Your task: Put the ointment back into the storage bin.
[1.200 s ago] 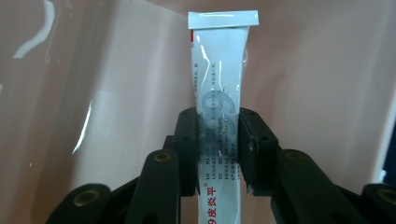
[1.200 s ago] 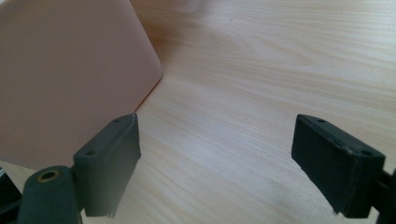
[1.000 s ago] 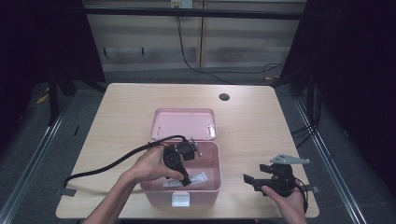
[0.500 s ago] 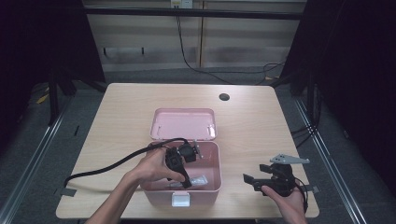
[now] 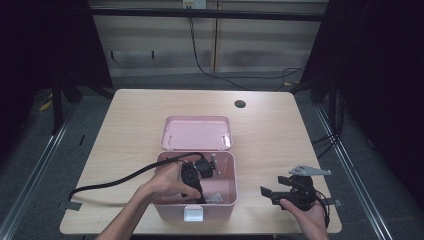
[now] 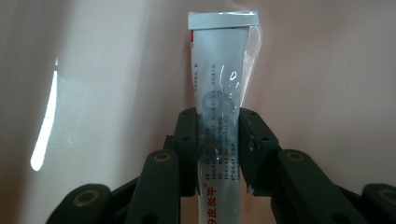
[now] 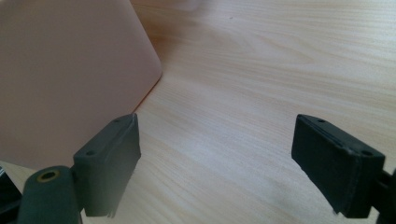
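Left gripper [image 5: 197, 192] reaches down into the open pink box [image 5: 225, 197] near the front edge of the wooden table [image 5: 135, 120], the person's left hand [image 5: 167, 182] wrapped round its body, black cable [image 5: 115, 179] trailing off to the left across the tabletop. In the left gripper view the two black jaws are clamped on a white tube [image 6: 222, 107], pads pressing both of its flat sides about halfway along; the tube stands upright between them, crimped flat end at the top, blue and red print on its face, pink inner wall of the box right behind it. So the tube sits inside the box, held by the left gripper; whether it touches the box floor can't be told. In the high view something pale lies on the box floor near the front wall, too small to identify. Box lid [image 5: 197, 132] is swung back, lying open behind the box, inner side up. White latch [image 5: 193, 214] on the front wall of the box. Right gripper [image 5: 272, 195] is held in the right hand [image 5: 305, 215] to the right of the box, just above the table, pointing left toward the box, grey three-cornered plate [image 5: 309, 171] on top. Right gripper view: jaws wide apart, nothing between them, bare wood grain below, pink box corner just beside the left jaw. Small dark round hole [image 5: 240, 104] in the table at the far side, well apart from everything.
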`<state>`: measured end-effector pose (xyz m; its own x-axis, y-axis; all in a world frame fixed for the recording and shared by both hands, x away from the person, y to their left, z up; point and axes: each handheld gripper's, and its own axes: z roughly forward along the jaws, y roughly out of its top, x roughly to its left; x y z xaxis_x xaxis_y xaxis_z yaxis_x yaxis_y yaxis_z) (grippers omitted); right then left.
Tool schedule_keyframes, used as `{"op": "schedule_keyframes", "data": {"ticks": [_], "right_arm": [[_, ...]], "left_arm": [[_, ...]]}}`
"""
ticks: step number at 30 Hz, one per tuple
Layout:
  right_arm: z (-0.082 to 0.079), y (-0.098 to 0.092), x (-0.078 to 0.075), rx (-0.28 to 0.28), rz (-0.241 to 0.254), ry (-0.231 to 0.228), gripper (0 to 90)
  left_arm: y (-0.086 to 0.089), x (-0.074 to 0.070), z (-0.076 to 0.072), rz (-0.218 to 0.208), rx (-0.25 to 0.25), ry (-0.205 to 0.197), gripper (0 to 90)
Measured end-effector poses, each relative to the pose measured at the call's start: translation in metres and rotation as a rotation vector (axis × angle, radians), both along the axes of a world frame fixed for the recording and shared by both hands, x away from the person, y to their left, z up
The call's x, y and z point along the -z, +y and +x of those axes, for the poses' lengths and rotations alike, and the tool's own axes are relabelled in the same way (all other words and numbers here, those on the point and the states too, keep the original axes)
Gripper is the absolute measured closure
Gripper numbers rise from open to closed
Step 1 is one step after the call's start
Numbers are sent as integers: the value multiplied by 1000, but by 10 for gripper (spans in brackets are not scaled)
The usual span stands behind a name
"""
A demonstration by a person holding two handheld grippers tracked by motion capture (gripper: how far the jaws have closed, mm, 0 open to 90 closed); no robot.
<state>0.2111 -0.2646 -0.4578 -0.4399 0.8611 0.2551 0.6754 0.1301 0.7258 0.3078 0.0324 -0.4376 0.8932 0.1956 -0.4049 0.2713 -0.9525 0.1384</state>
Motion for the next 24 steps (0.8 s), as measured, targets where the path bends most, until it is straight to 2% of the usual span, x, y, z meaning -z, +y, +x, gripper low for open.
{"op": "schedule_keyframes", "data": {"ticks": [2,7,8,11,18,19,24], "right_arm": [[0,0,0,-4,-3,-1,151],[0,0,0,-4,-5,-2,151],[0,0,0,-7,-6,1,151],[0,1,0,-7,-6,2,151],[0,0,1,-7,-10,2,151],[0,0,1,-6,-9,4,151],[0,0,0,-6,-7,3,151]], "left_arm": [[-1,2,-1,-3,1,5,706],[-3,8,-4,26,25,16,706],[-4,9,-4,43,17,11,705],[-5,12,-5,52,23,24,705],[-5,14,-6,62,24,18,703],[-5,14,-6,75,30,16,703],[-5,13,-6,64,14,20,696]]}}
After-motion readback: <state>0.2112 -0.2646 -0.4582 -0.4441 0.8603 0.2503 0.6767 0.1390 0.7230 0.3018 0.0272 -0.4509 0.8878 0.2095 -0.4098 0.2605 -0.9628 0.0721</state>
